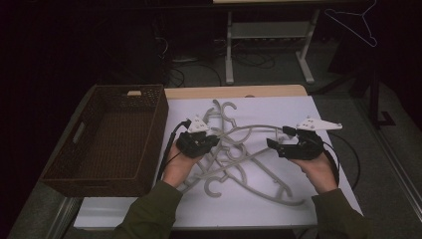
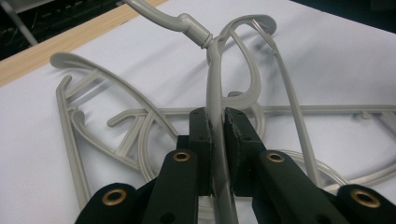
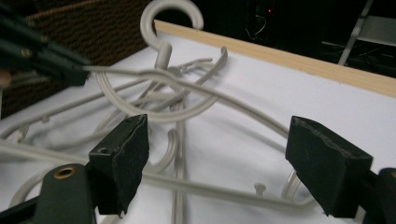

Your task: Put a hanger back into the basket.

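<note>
Left gripper [image 2: 217,126]: jaws are clamping the thin arm of a grey plastic hanger [image 2: 215,84], pads pressing on both sides of it. In the left gripper view the held arm is running up toward 12 o'clock from the jaws, ending at a swivel neck and hook near the top edge. In the high view this gripper [image 1: 211,141] is sitting at the left side of the pile.

Right gripper [image 3: 217,158]: jaws are standing wide apart, nothing between the pads. In the right gripper view the held hanger's arm is crossing above the gap, from 10 o'clock toward 2 o'clock, clear of both pads. In the high view this gripper [image 1: 273,144] is pointing toward 9 o'clock at the pile, just beside the hanger's right end, apart from it.

Surroundings: other hangers [image 1: 234,164] are lying tangled under and around the held one, their arms and hooks overlapping; one loose hook is showing at 6 o'clock of the pile. These are crowding the space below the open jaws. All are resting on the white surface [image 1: 308,199]. A dark woven basket [image 1: 144,164] is standing at 9 o'clock of the left gripper, near it, against the surface's left edge. A wire hanger [image 1: 356,22] is hanging at 1 o'clock, well apart, in the dark background.
</note>
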`<move>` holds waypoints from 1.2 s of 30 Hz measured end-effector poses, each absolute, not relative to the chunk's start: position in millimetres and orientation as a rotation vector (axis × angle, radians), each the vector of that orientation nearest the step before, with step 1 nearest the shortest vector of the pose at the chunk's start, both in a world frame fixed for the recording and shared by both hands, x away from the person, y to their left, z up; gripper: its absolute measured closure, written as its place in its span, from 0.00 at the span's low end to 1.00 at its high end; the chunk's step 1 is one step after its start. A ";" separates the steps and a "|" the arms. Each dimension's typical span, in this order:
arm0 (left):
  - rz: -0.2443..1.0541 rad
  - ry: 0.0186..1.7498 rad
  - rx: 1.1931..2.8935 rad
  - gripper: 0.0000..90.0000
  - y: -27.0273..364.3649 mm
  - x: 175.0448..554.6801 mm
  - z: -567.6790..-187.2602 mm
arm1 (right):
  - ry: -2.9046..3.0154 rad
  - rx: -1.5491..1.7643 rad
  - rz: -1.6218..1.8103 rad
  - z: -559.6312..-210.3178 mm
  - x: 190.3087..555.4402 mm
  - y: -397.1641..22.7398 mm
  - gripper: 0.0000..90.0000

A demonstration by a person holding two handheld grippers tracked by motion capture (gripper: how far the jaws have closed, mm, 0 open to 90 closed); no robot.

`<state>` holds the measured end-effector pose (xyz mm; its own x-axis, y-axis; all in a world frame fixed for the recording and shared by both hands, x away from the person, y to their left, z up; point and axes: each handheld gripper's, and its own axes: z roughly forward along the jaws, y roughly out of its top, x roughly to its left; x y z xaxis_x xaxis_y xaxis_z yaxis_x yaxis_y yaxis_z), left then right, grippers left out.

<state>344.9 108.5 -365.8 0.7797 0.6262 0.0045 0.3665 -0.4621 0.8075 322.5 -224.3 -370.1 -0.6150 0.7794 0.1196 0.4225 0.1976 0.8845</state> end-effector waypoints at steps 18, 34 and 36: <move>0.374 0.703 2.095 0.92 106.3 337.4 -369.1 | 2.346 1.190 1.254 -413.4 346.6 -159.0 0.17; 0.367 0.708 2.088 0.91 108.5 337.2 -371.3 | 2.341 0.881 1.120 -381.0 376.0 -144.1 0.36; 0.367 0.703 2.096 0.92 109.2 337.2 -371.3 | 2.389 0.871 1.112 -383.9 382.3 -136.1 0.35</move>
<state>337.2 109.2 -371.3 0.7969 0.6041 0.0027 0.3470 -0.4614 0.8165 382.3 -136.1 -383.9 -0.7434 0.6657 -0.0653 0.3787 0.4993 0.7793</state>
